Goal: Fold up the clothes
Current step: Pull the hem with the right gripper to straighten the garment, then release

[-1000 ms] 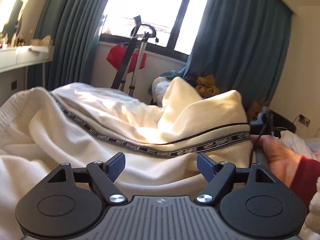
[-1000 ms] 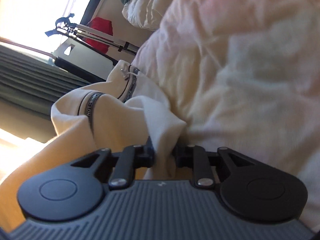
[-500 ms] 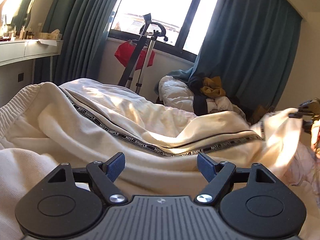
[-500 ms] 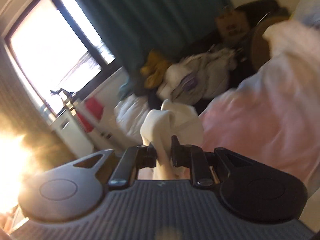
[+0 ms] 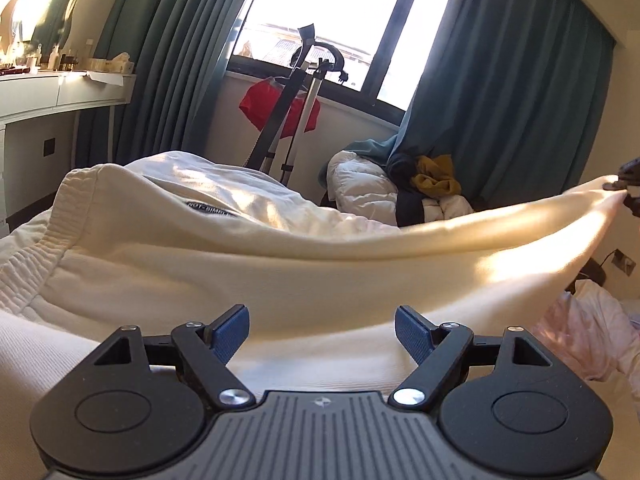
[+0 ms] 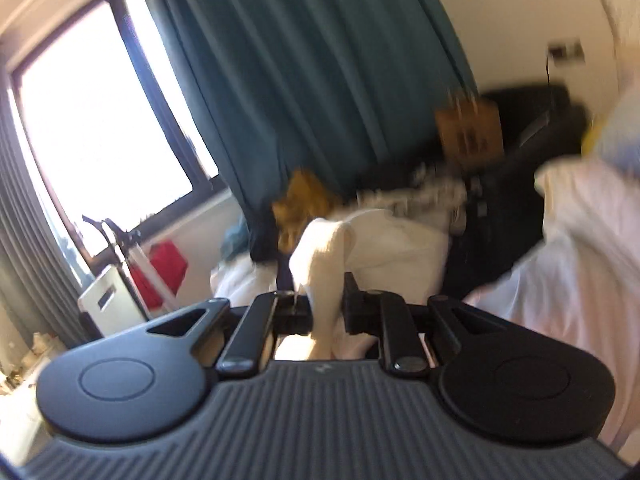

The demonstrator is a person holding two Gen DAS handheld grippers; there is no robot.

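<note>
A cream garment (image 5: 280,264) with a ribbed waistband and a black lettered stripe lies bunched on the bed. My left gripper (image 5: 322,330) is open and empty just above the cloth near me. My right gripper (image 6: 326,308) is shut on a corner of the cream garment (image 6: 324,264) and holds it lifted. In the left wrist view the right gripper (image 5: 630,184) shows at the far right edge, pulling the cloth taut in the air.
A pink sheet (image 5: 588,328) covers the bed at the right. A pile of clothes and a white duvet (image 5: 400,188) sits under teal curtains (image 5: 500,80). A stand with a red bag (image 5: 280,108) is by the window. A white desk (image 5: 60,96) is at the left.
My right gripper has pulled the garment's end up and far to the right, stretching the cloth. The lettered stripe has mostly turned out of sight. My left gripper stays open.
</note>
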